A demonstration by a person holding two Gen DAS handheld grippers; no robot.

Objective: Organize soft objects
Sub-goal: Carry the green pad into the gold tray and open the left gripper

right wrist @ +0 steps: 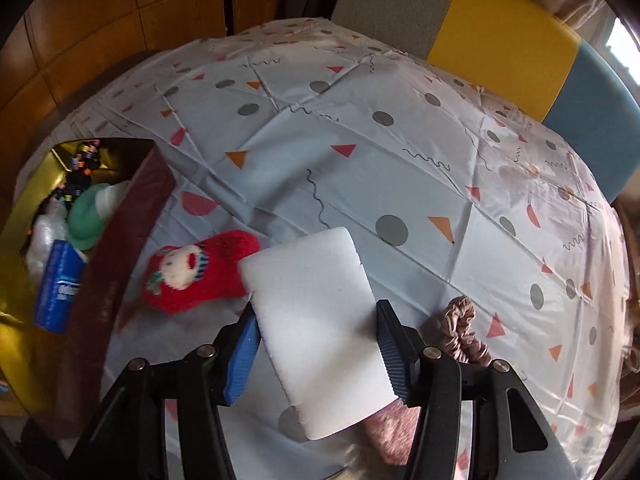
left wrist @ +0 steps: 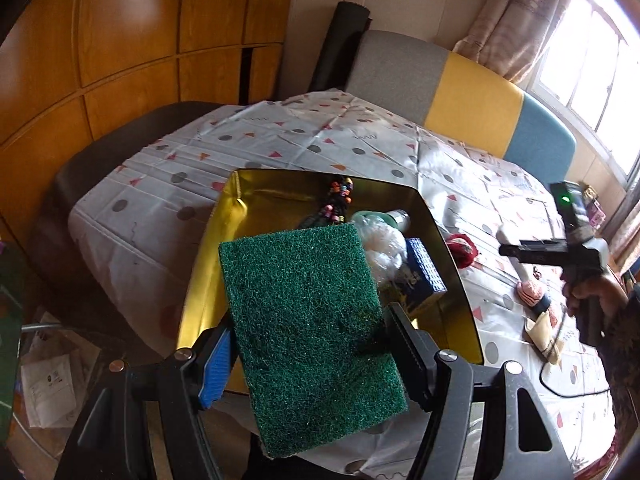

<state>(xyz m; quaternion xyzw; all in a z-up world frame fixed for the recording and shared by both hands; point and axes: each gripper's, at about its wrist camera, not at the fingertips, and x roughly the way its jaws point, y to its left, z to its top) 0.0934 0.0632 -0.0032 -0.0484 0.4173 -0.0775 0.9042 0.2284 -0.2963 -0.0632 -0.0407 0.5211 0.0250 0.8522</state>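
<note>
A table under a pale patterned cloth [right wrist: 360, 152] fills both views, with wood panelling at upper left and a grey, yellow and blue chair back at upper right.

Lowest in the left wrist view, the left gripper [left wrist: 308, 356] pinches a green scouring pad [left wrist: 308, 328] between its fingers; the pad is held above the near edge of the gold-lined box [left wrist: 240, 216]. Beyond it, centre frame, the box already holds a blue sponge [left wrist: 426, 268], a white mesh puff [left wrist: 380, 248] and a beaded string [left wrist: 338, 200].

Lowest in the right wrist view, the right gripper [right wrist: 318, 352] clamps a white foam block [right wrist: 320, 320] above the cloth. Just beyond, left of centre, a red sock [right wrist: 196, 268] lies on the cloth beside the box wall. A tan scrunchie [right wrist: 460, 328] lies at lower right.

Risks, as judged:
- The pad is gripped near its lower half only; a tilt could let it flop or slip out short of the box.
- Releasing at the near rim could leave the pad hanging over the edge.
- Both grippers approaching the box together could collide.
- The foam block could brush the sock.
</note>
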